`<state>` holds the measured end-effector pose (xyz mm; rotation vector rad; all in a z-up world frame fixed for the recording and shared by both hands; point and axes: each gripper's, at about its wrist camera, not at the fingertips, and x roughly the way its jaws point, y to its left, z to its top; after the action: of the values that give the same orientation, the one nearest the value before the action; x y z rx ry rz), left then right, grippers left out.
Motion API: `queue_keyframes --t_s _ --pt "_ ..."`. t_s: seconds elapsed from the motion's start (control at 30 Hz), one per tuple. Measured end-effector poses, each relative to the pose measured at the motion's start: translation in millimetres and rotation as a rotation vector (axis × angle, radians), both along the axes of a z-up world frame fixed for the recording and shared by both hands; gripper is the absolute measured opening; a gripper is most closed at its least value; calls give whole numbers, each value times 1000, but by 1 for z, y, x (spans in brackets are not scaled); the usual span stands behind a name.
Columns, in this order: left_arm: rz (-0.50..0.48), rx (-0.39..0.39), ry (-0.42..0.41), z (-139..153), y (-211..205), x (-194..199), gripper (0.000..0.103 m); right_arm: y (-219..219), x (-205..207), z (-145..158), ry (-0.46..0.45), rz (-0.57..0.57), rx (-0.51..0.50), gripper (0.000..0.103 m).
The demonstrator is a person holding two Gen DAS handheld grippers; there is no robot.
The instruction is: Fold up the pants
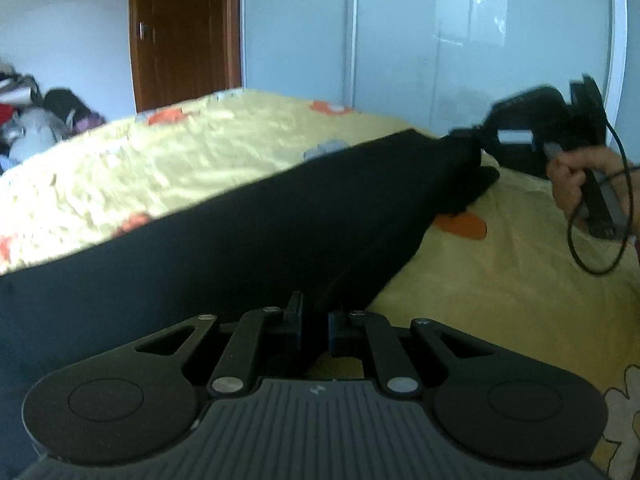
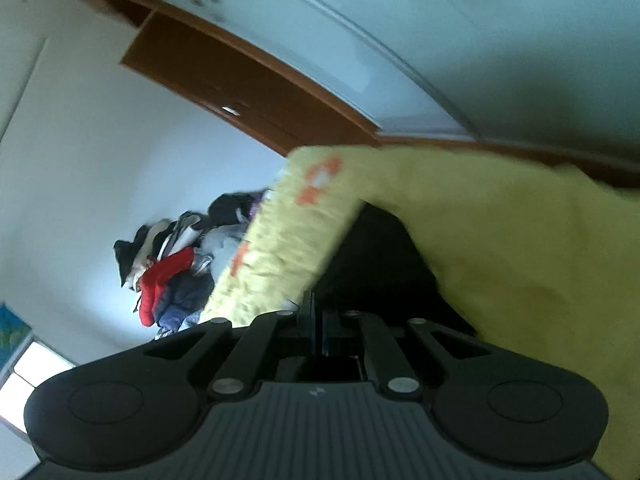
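Observation:
Black pants (image 1: 248,232) stretch in a taut band above the yellow bedspread (image 1: 140,168). My left gripper (image 1: 315,320) is shut on the near edge of the pants. My right gripper (image 1: 466,138) shows in the left wrist view at the far right, shut on the far end of the pants and held by a hand (image 1: 576,176). In the tilted, blurred right wrist view the right gripper (image 2: 319,320) is shut on the black pants (image 2: 376,264), with the bedspread (image 2: 520,240) behind.
A brown door (image 1: 184,36) and pale wardrobe panels (image 1: 460,40) stand behind the bed. A pile of clothes (image 2: 172,264) lies against the wall to the left. A black cable (image 1: 600,240) loops under the right hand.

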<state>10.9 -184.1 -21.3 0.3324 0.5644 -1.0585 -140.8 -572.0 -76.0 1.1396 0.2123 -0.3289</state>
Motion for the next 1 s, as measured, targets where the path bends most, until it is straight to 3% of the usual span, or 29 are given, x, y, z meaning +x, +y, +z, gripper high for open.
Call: queue_keyframes --t_s 0.1,0.27,0.33,0.4,0.53,0.6,0.67,0.83,1.0 --pt "14 -4 14 -2 4 7 13 5 -3 -8 38 6 -7 4" --pt "28 -15 87 1 12 7 30 9 -1 -7 111 32 -19 7" --pt "32 -29 128 6 18 7 60 11 -7 -1 138 7 -62 8" --pt "53 -41 138 12 26 5 76 14 -19 6 156 -62 -121 9" --pt "89 -100 103 30 56 2 84 20 -39 23 135 -153 -202 12" --pt "148 -121 70 35 70 7 91 24 -29 26 97 -81 -190 12" --pt "251 -114 23 36 84 16 92 28 -15 27 99 -3 -181 15" --pt "490 -31 -64 21 118 43 92 29 -17 34 237 -43 -320 19" --pt "589 -69 45 1 139 65 92 23 -46 17 329 -78 -283 33"
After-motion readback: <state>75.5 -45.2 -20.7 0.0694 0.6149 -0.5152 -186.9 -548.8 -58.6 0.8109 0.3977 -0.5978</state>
